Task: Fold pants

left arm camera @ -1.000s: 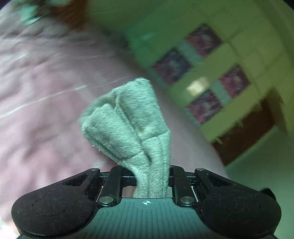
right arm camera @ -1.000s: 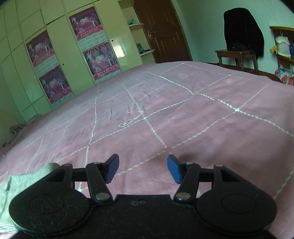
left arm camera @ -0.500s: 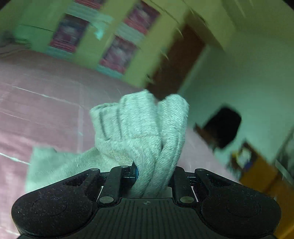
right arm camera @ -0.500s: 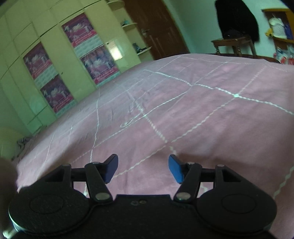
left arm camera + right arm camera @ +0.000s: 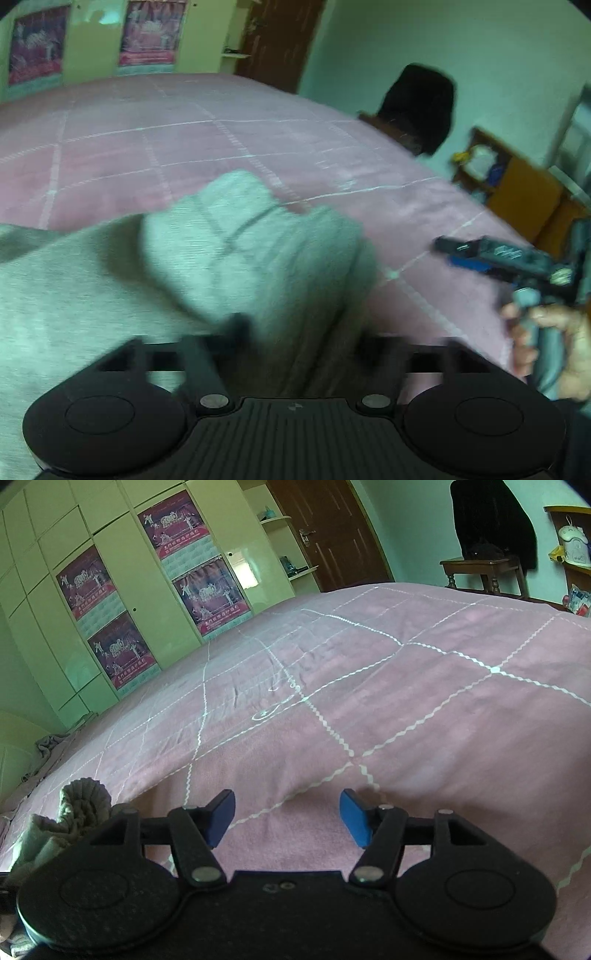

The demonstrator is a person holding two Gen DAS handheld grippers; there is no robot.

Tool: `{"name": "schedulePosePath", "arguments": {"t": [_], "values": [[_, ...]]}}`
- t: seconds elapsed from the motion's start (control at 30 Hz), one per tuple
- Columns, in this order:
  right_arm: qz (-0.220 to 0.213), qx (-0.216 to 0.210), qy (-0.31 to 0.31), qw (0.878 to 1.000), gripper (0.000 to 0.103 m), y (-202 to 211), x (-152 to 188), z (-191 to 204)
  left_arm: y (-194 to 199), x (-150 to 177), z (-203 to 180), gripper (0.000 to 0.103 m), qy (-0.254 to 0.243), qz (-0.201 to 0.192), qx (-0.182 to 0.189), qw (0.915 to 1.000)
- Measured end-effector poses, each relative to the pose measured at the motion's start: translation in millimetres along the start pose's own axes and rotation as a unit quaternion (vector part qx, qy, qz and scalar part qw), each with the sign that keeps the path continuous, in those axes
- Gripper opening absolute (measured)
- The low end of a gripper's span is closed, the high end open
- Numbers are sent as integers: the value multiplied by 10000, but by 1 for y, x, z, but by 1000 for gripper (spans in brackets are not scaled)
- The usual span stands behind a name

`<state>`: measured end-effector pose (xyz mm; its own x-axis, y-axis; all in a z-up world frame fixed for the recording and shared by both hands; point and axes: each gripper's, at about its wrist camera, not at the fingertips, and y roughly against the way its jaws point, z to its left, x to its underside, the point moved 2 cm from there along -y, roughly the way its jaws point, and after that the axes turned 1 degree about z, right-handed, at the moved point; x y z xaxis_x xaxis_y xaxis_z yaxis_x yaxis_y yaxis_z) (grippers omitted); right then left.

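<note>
Grey ribbed knit pants [image 5: 255, 251] fill the left and middle of the left wrist view, bunched in a thick fold that rises between the arms of the left gripper [image 5: 295, 328]. Its jaws have just been opening, and they now stand wide with the cloth between them; the picture is smeared, so the fingertips seem to be clear of the fabric, though that is hard to judge. The rest of the garment trails off toward the left edge, lying on the pink quilted bedspread with white stitched lines [image 5: 258, 122]. Further right in the same view, the right gripper [image 5: 461, 254] reaches in from the edge, its blue pads showing, with a person's hand [image 5: 554, 343] wrapped around its grey handle.

From the right wrist view, a crumpled end of the pants shows at the lower left, on the bedspread just beside the tool's left arm. The 2 blue-padded fingers [image 5: 354, 821] stand apart with nothing between them, held over bare bedspread. Behind the bed, pale green wardrobe doors [image 5: 122, 572] carry 4 red posters, then comes a dark brown door [image 5: 332, 531].
</note>
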<state>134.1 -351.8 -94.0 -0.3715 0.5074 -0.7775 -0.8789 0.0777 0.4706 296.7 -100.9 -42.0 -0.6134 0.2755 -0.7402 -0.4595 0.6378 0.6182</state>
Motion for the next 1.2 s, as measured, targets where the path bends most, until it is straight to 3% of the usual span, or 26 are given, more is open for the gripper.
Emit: {"name": "schedulePosePath", "arguments": {"t": [0.07, 0.23, 0.3, 0.43, 0.53, 0.63, 0.7, 0.8, 0.9, 0.93, 1.0, 1.07, 1.2], "values": [[-16, 4, -14, 10000, 63, 1, 0, 0, 12, 2, -2, 86, 130, -168, 168, 9996], [-117, 21, -3, 9999, 63, 7, 2, 3, 65, 21, 23, 86, 673, -1038, -376, 9916], [-191, 4, 37, 9998, 63, 11, 3, 5, 100, 39, 44, 86, 970, -1333, -831, 9828], [-262, -50, 126, 9996, 63, 20, 5, 11, 177, 93, 83, 86, 1534, -1762, -1690, 9575], [-265, -110, 258, 9993, 63, 27, 10, 21, 210, 133, 98, 86, 1683, -1675, -2273, 9444], [-213, -171, 493, 9984, 63, 34, 19, 35, 225, 165, 102, 85, 1738, -1461, -2432, 9430], [-180, -195, 672, 9974, 63, 39, 26, 45, 225, 177, 98, 85, 1699, -1339, -2356, 9474], [-148, -210, 843, 9961, 63, 46, 33, 57, 222, 177, 88, 85, 1406, -1283, -2244, 9557], [-114, -182, 923, 9955, 63, 51, 39, 64, 189, 174, 85, 85, 1197, -907, -2319, 9611], [-98, -159, 933, 9955, 63, 51, 40, 65, 183, 175, 89, 85, 1162, -797, -2436, 9596], [-67, -120, 922, 9956, 63, 53, 42, 66, 182, 177, 97, 86, 1229, -972, -2833, 9461], [-53, -69, 929, 9956, 63, 56, 45, 67, 190, 185, 107, 85, 1679, -1277, -2688, 9398], [-7, -199, 786, 9967, 63, 61, 46, 73, 182, 187, 98, 85, 1510, -1196, -2793, 9407]]}}
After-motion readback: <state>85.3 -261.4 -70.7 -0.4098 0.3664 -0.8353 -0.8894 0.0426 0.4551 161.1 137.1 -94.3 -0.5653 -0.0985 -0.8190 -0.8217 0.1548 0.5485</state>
